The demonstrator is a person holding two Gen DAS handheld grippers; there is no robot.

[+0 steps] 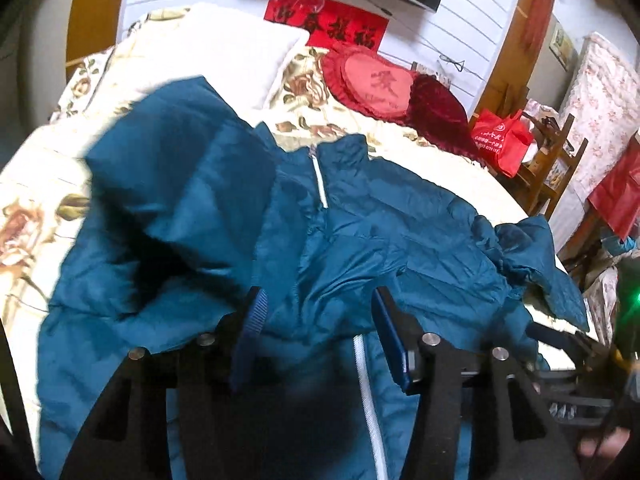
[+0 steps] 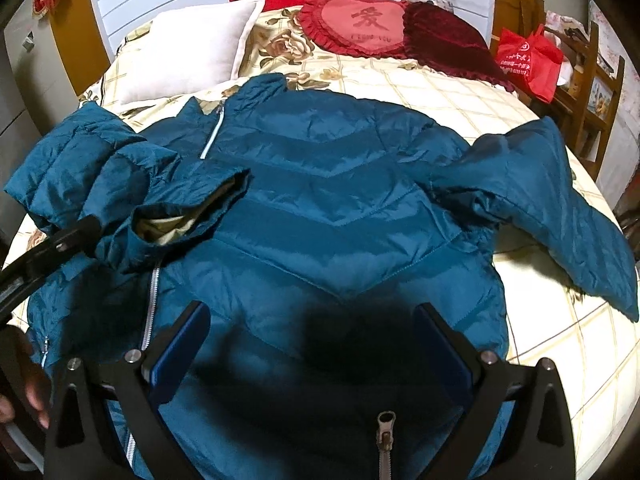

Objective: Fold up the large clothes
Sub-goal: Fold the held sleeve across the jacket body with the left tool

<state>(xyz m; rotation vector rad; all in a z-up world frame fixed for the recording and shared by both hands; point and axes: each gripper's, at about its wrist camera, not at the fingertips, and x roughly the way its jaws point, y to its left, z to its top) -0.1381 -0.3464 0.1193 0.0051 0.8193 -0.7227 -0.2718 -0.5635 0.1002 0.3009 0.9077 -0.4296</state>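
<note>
1. Left gripper (image 1: 316,320): my jaws stand partly open with the jacket's left sleeve (image 2: 132,184) bunched between and over them. Whether the pads actually pinch the cloth I cannot tell; in the right wrist view the sleeve drapes over this gripper, cuff gaping toward the jacket's middle.
2. Jacket (image 2: 332,208): a teal, quilted, puffy garment with chevron stitching, lying front-up across the middle of the bed (image 2: 460,92), collar toward the head edge and hem toward the foot edge nearest me. A pale zipper (image 1: 322,184) runs down its front, closed as far as I can see.
3. Handling, as I judge it: light, soft and springy, with a slick shell. Folds will likely puff back and slide, so I would take hold at cuffs, hem or seams, where the cloth is thinner and firmer.
4. Right gripper (image 2: 316,344): my jaws are wide open and hold nothing, hovering over the lower front panel.
5. Right sleeve (image 2: 560,208): spread flat, angled out toward the bed's right edge, not yet folded in.
6. Pillows (image 2: 192,52) lie well apart, along the head edge.
</note>
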